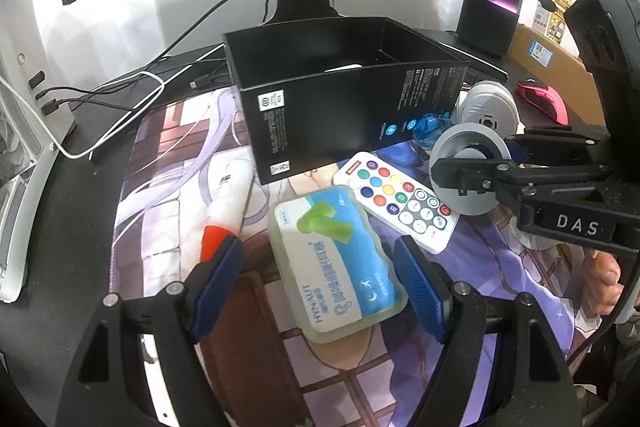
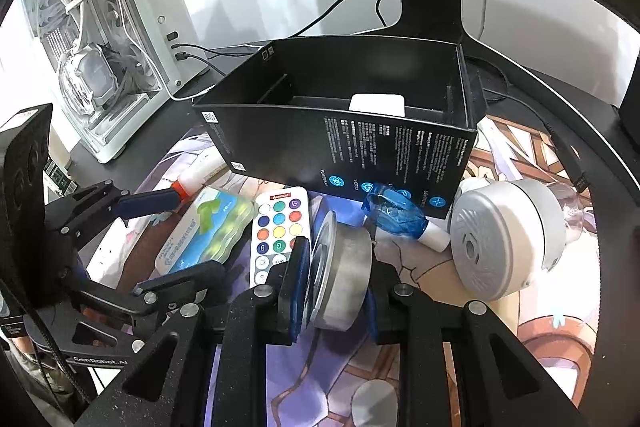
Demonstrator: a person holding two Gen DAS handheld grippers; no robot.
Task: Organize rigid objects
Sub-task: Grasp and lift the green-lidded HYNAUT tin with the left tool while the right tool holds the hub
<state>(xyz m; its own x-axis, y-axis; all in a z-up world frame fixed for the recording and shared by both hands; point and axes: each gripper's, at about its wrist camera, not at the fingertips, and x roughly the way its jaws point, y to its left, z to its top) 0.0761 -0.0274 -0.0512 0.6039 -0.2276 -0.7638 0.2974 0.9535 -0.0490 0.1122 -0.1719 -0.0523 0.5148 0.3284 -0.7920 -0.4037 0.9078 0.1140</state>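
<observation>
My right tongs [image 2: 334,283] pinch the grey disc [image 2: 340,275] in front of the black box [image 2: 336,143]. Left tongs [image 1: 316,279] spread over the earplug case [image 1: 340,259]. Box holds one white item; remote [image 1: 400,199], glue tube [image 1: 228,199] and the rest still outside, so early.

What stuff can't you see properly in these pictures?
- Left wrist view: the black box wall hides most of its inside.
- Right wrist view: the remote has its lower end behind the right gripper.
- Both views: small print on the box is too tiny to read.
</observation>
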